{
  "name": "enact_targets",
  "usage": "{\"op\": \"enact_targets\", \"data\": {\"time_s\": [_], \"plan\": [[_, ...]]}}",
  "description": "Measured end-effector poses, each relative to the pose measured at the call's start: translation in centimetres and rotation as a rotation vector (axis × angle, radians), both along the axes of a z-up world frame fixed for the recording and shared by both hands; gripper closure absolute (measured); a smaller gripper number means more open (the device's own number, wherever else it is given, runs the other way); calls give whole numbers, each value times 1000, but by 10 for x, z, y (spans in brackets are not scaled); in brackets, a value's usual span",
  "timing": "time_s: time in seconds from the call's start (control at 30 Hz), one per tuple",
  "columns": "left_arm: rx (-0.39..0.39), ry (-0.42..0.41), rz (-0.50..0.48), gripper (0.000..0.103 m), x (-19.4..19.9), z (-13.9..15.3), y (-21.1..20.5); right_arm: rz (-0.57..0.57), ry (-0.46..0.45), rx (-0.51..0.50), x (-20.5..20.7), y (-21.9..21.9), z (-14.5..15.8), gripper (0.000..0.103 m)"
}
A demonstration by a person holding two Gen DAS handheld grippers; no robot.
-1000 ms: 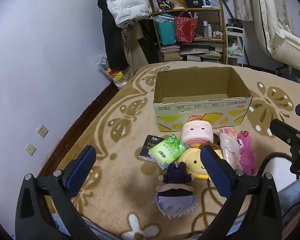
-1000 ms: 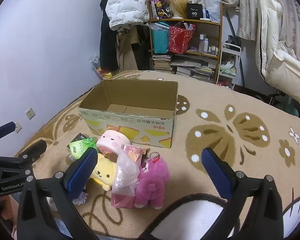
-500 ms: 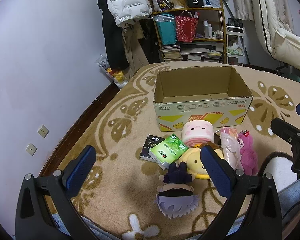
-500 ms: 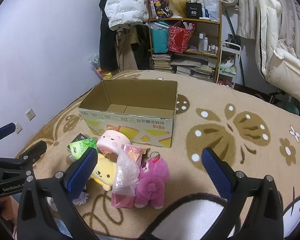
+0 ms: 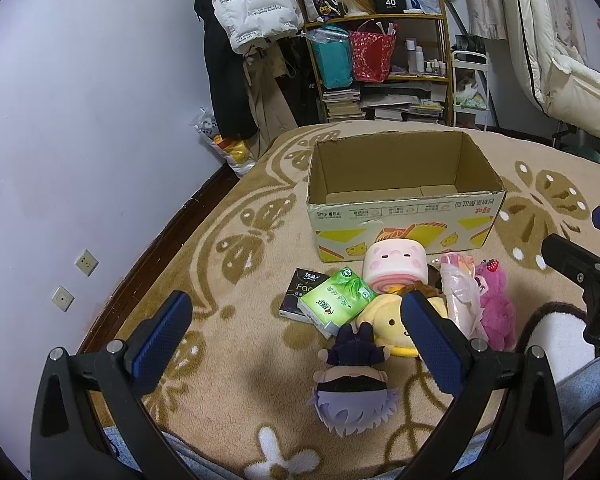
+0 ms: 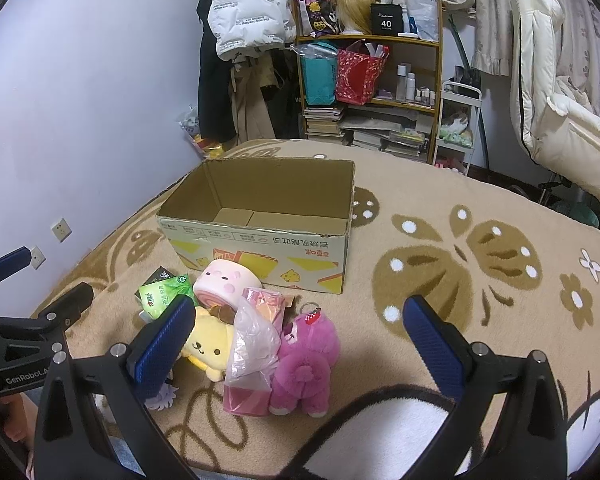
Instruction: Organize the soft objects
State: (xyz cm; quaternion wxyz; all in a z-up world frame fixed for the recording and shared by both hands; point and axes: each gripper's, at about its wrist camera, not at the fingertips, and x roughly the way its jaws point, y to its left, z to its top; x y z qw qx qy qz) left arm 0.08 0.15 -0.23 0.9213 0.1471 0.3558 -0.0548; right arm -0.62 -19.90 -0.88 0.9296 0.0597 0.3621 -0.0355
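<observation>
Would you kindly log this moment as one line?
left tool: open, empty | right tool: open, empty | cardboard box: empty | plush toys: on blanket beside box | phase: pre-grasp

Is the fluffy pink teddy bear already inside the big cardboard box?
No, the fluffy pink teddy bear lies on the patterned rug in front of the open cardboard box, which looks empty.

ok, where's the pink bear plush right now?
On the rug at the pile's right end: pink bear plush lies beside the plastic-wrapped pink pack, in front of the cardboard box.
</observation>
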Motion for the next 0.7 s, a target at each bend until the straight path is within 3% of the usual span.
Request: {"op": "enact_targets", "data": {"time_s": [0.7], "plan": [[8, 5, 1, 0, 0, -2, -1, 1, 2, -3, 0, 1, -1, 0]]}}
